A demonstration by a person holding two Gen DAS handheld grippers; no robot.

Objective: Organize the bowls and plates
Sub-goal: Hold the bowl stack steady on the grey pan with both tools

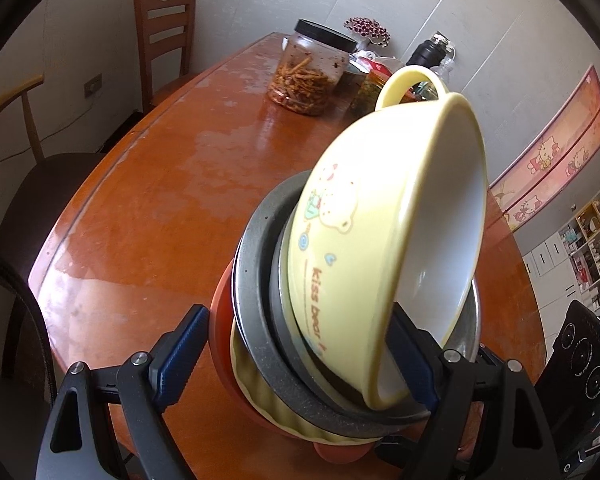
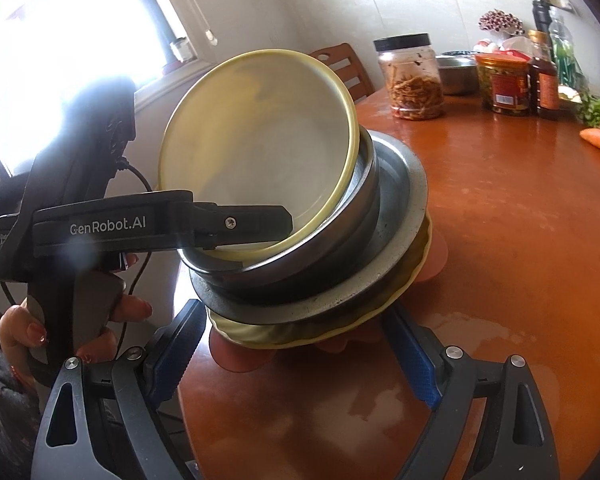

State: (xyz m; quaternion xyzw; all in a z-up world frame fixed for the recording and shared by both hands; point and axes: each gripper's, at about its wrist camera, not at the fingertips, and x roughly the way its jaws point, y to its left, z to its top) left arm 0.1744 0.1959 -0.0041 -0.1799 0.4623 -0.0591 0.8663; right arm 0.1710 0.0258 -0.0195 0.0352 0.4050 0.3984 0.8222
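- Left wrist view: my left tool (image 1: 296,354) stands wide, its blue pads on either side of the stack of dishes (image 1: 260,320). The right-hand pad sits against the stack's right edge; the left-hand pad stands just clear of the orange bottom plate (image 1: 220,344). I judge this a loose cradle, not a firm clamp.
- Same view: the yellow bowl (image 1: 380,240), marked "kiss bear", sits topmost and is tipped steeply, its mouth facing right. Beneath it lie a grey speckled plate (image 1: 256,280), a scalloped yellow plate (image 1: 252,380) and the orange one.
- Far side of the worktop (image 1: 148,200): a jar of snacks (image 1: 312,76).
- Right wrist view: my right tool (image 2: 296,354) is likewise wide open, its pads flanking the near edge of the same stack (image 2: 312,312); whether they press on it I cannot tell. Whether the stack rests on the worktop edge or hangs free is not clear.
- Same view: my left tool's finger (image 2: 236,224) reaches across the rim of the yellow bowl (image 2: 260,148), which leans left inside a steel bowl (image 2: 364,200).
- Risk: the tilted bowl could slide out leftward, away from the worktop, if either side shifts.
- Risk: with neither tool plainly clamped, the smooth plates could slip apart and the stack could fall.
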